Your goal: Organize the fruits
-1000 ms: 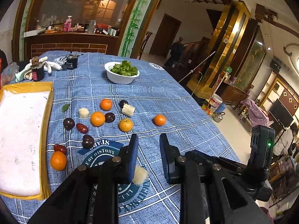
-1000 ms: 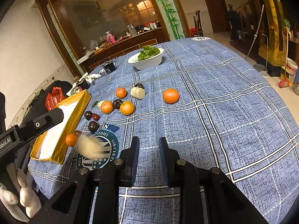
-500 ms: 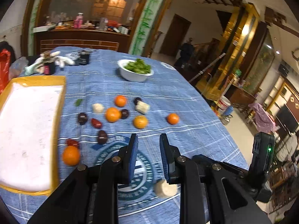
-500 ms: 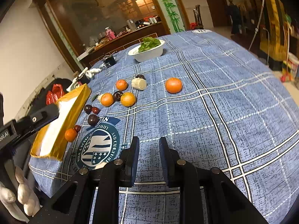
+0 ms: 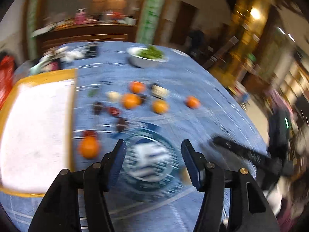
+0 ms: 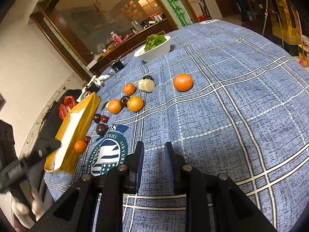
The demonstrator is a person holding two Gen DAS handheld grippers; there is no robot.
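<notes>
Oranges, dark plums, red dates and pale fruit chunks lie scattered on the blue checked tablecloth (image 6: 222,116). A lone orange (image 6: 182,82) sits apart on the right, also in the blurred left wrist view (image 5: 192,102). Another orange (image 5: 89,148) lies beside the yellow-rimmed white tray (image 5: 34,127), which also shows in the right wrist view (image 6: 77,123). My left gripper (image 5: 153,160) is open and empty above the round emblem (image 5: 148,158). A pale chunk (image 5: 184,174) lies by its right finger. My right gripper (image 6: 154,162) has its jaws close together and is empty.
A white bowl of greens (image 6: 154,48) stands at the table's far side. Small dark items and a white toy (image 6: 96,81) sit near the tray's far end. Red bags (image 6: 65,106) lie beyond the table's left edge.
The left gripper has opened wide and swung, blurring its view; the pale chunk it held has dropped to the cloth. The right gripper stays nearly still.
</notes>
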